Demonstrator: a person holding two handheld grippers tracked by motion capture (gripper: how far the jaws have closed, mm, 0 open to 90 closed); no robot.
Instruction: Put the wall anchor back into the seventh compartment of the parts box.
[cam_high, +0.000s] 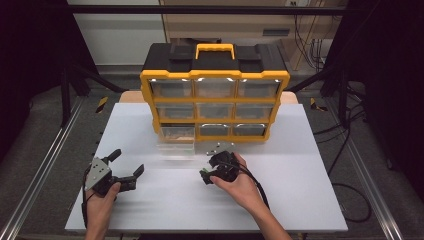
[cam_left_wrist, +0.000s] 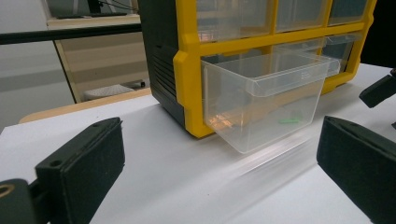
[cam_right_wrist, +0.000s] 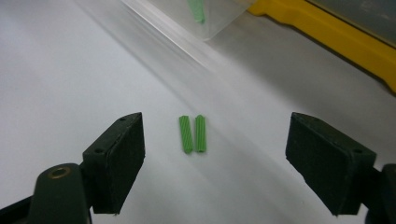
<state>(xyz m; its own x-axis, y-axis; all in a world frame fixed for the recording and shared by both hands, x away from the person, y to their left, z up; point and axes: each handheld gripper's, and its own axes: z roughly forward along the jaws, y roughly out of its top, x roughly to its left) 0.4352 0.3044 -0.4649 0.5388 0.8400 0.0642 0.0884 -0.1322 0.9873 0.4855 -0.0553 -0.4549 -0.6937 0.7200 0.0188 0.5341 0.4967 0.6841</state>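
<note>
Right gripper (cam_right_wrist: 215, 158) hovers with jaws spread wide over two green ribbed pegs (cam_right_wrist: 193, 134) lying side by side on the white table (cam_high: 300, 190), just before the pulled-out clear drawer (cam_left_wrist: 261, 98), while the left gripper (cam_high: 129, 168) rests open nearby.

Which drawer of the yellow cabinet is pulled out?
The bottom-left drawer: the clear one in the lowest row of the cabinet, at its left end. It juts forward over the table, while the other drawers sit flush in their slots.
</note>
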